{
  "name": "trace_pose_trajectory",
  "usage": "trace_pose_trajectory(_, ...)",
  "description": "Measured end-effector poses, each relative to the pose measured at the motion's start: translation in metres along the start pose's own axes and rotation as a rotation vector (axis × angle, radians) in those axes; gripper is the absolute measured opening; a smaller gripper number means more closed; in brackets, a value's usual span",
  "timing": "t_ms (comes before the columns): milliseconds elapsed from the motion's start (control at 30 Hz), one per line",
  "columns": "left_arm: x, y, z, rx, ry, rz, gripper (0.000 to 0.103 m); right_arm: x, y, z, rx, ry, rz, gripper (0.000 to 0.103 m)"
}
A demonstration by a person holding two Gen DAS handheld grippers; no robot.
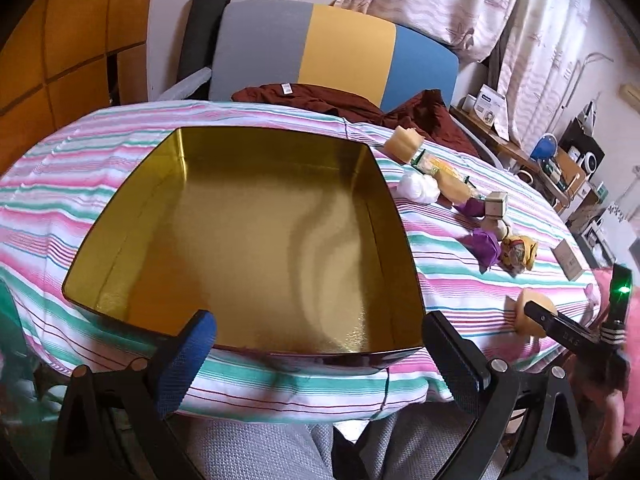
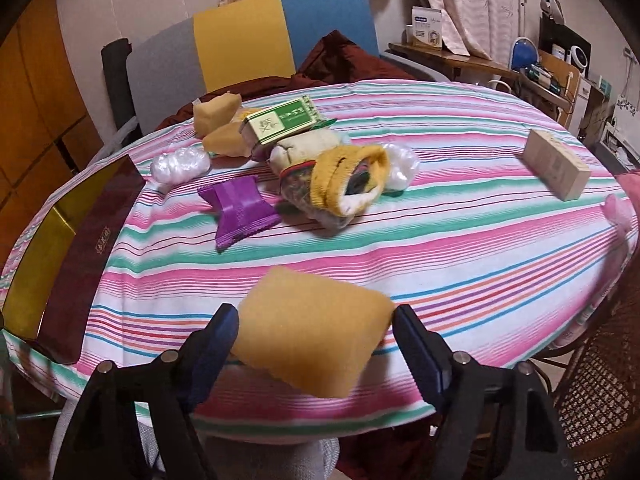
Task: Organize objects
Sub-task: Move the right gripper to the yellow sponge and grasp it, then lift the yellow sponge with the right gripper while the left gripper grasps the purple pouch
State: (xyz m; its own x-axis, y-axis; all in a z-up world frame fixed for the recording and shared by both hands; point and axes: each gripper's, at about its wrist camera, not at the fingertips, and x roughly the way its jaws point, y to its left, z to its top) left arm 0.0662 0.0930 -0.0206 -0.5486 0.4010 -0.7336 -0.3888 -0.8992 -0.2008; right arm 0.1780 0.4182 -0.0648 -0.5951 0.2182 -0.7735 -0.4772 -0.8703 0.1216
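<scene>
A large empty tin box with a gold inside [image 1: 256, 232] sits on the striped tablecloth; its dark red wall shows at the left of the right wrist view [image 2: 84, 248]. My left gripper [image 1: 320, 344] is open and empty at the box's near rim. My right gripper [image 2: 316, 340] is shut on an orange sponge [image 2: 312, 336] just above the table's near edge; the sponge also shows in the left wrist view [image 1: 532, 312]. A pile lies beyond: a purple packet [image 2: 240, 208], a green-and-white box [image 2: 280, 124], a yellow sock [image 2: 352, 180], white plastic wads [image 2: 180, 166] and more sponges [image 2: 214, 116].
A tan carton [image 2: 556, 168] lies at the table's right side. A grey, yellow and blue chair [image 2: 240, 40] with dark red cloth [image 2: 340, 60] stands behind the table. A cluttered shelf [image 2: 540, 68] is at the far right, a wicker chair [image 2: 600, 392] near right.
</scene>
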Motion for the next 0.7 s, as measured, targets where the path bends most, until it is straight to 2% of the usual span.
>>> trace_pose_trajectory(133, -0.005, -0.014, 0.002, 0.033, -0.03, 0.0, 0.103, -0.001, 0.0, 0.003, -0.01, -0.02, 0.016, 0.068)
trace_pose_trajectory(167, -0.005, -0.017, 0.003, 0.037, -0.031, -0.008, 0.103, -0.001, -0.002, 0.004, -0.001, -0.022, 0.023, 0.063)
trace_pose_trajectory(200, -0.005, -0.022, 0.004, 0.043, -0.028, -0.024, 0.103, -0.004, -0.007, 0.006, 0.021, -0.034, 0.036, 0.052)
trace_pose_trajectory(300, -0.001, -0.037, 0.007, 0.067, -0.008, -0.073, 0.103, -0.012, -0.019, 0.012, 0.064, -0.08, 0.046, 0.041)
trace_pose_trajectory(367, 0.004, -0.049, 0.011, 0.092, 0.013, -0.087, 0.103, -0.012, -0.024, 0.015, 0.073, -0.087, 0.039, 0.041)
trace_pose_trajectory(467, 0.01, -0.068, 0.016, 0.125, 0.027, -0.109, 0.103, -0.008, -0.033, 0.015, 0.107, -0.064, 0.078, 0.043)
trace_pose_trajectory(533, 0.013, -0.079, 0.02, 0.134, 0.027, -0.118, 0.103, -0.007, -0.033, 0.014, 0.097, -0.054, 0.066, 0.043)
trace_pose_trajectory(633, 0.018, -0.095, 0.028, 0.154, 0.017, -0.127, 0.103, -0.008, -0.03, 0.013, 0.076, -0.032, 0.069, 0.051)
trace_pose_trajectory(700, 0.023, -0.103, 0.033, 0.168, 0.019, -0.125, 0.103, -0.009, -0.027, 0.01, 0.063, -0.016, 0.098, 0.063)
